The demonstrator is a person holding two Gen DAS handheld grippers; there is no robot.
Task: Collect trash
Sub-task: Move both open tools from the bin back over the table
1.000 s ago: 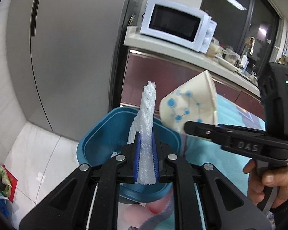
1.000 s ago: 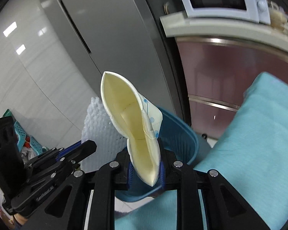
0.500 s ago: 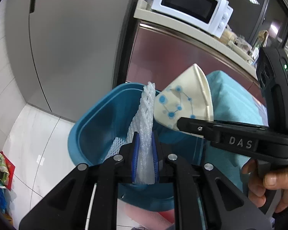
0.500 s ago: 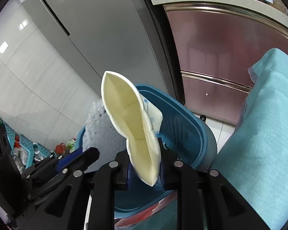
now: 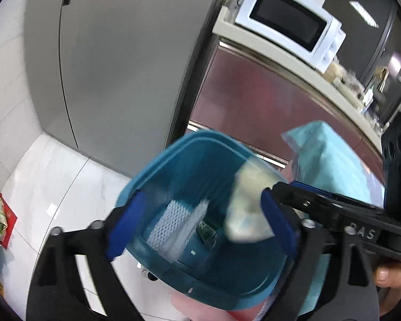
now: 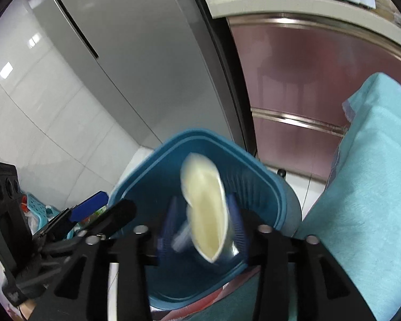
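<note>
A blue bin stands on the floor right below both grippers. My left gripper is over it, its jaws opening wide with nothing between the blue pads. The white foam net is loose and blurred inside the bin. My right gripper is opening too. The crushed paper cup is blurred between its pads, free of them, over the blue bin. In the left wrist view the paper cup shows its blue dot pattern beside the right gripper's finger.
A grey fridge rises behind the bin. A white microwave sits on the counter above a dark red cabinet front. A teal cloth covers a surface to the right. Bags and a basket lie on the floor at left.
Both grippers opened and sank closer to the bin. The foam net left the left jaws and dropped in. The cup slipped from the right jaws and is falling.
</note>
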